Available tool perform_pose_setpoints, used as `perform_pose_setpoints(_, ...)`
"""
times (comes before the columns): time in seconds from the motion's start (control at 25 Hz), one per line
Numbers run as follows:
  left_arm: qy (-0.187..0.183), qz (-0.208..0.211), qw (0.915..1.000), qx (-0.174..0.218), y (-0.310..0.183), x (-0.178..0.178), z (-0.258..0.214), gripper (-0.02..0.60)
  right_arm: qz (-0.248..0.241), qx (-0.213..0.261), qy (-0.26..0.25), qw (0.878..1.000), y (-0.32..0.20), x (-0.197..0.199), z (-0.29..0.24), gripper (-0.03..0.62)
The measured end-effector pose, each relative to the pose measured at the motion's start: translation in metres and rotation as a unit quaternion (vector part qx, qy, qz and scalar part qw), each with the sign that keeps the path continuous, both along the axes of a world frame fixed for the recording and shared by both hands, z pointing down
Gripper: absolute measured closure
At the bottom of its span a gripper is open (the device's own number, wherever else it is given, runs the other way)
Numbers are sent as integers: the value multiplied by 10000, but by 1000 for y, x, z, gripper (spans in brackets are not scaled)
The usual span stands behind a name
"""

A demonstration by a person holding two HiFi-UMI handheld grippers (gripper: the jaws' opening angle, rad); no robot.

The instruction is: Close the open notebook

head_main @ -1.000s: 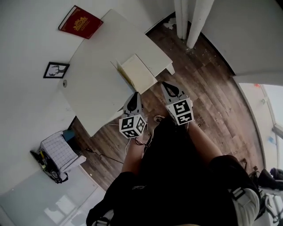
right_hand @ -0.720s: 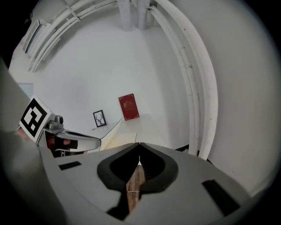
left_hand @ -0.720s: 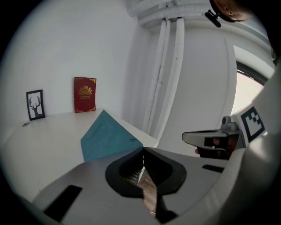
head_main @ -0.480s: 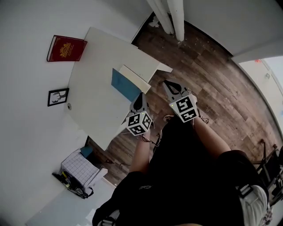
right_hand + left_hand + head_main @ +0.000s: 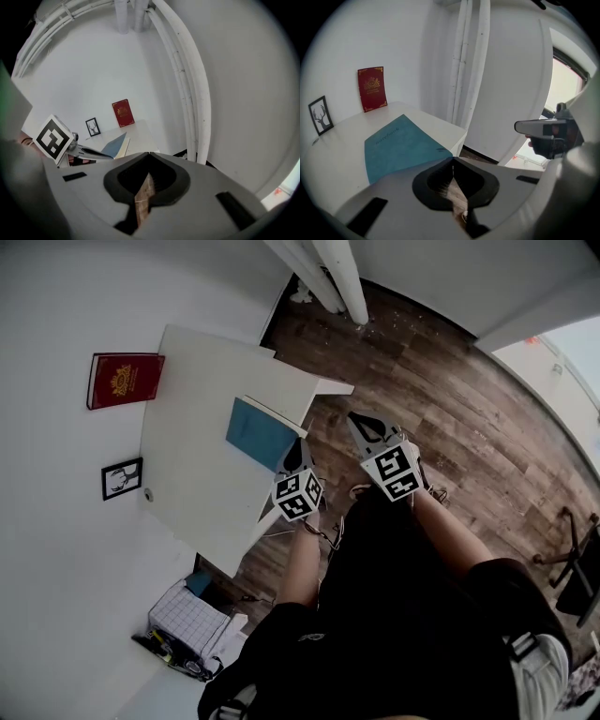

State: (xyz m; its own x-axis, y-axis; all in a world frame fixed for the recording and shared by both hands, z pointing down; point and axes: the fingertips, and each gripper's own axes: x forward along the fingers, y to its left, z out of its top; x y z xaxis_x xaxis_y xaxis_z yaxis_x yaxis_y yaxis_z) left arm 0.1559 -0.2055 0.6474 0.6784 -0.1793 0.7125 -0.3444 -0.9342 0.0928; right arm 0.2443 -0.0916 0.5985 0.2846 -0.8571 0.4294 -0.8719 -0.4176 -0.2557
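Teal card-covered notebook (image 5: pixel 261 433) now lies flat, cover down, at near right edge of white table (image 5: pixel 197 381). A second ago cream pages stood open. Closing looks done. Left gripper (image 5: pixel 298 448) just beside it, jaws together, empty. Right gripper (image 5: pixel 364 424) likewise, over floor.

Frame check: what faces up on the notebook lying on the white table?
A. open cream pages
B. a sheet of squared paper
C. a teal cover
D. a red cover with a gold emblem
C: in the left gripper view the notebook lies flat on the white table with its teal cover up and no open pages showing.
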Motion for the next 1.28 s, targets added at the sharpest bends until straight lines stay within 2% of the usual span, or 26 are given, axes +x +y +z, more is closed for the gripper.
perform_pose_setpoints(0.24,-388,174,9990,-136,1,2,24,575,204,-37,49,9998,8,5,-3,571)
perform_pose_setpoints(0.4,-434,366,9981,-256,7,5,27,575,163,-86,72,9998,7,-1,-5,571)
perform_pose_setpoints(0.6,-359,706,9942,-727,19,9,21,485,-77,-74,15,9999,-8,-18,-12,571)
perform_pose_setpoints(0.68,-195,837,9924,-880,25,12,9,459,-198,-65,107,9997,-17,-23,-18,571)
perform_pose_setpoints(0.84,463,740,9931,-787,28,6,-40,460,-576,-105,310,9978,-38,-39,-38,571)
perform_pose_setpoints(1.04,1246,273,9901,-593,20,-26,-97,460,-1273,49,492,9906,-75,-79,-63,571)
perform_pose_setpoints(1.28,1742,-577,9823,-366,-15,-85,-136,462,-1956,552,746,9763,-113,-137,-98,571)
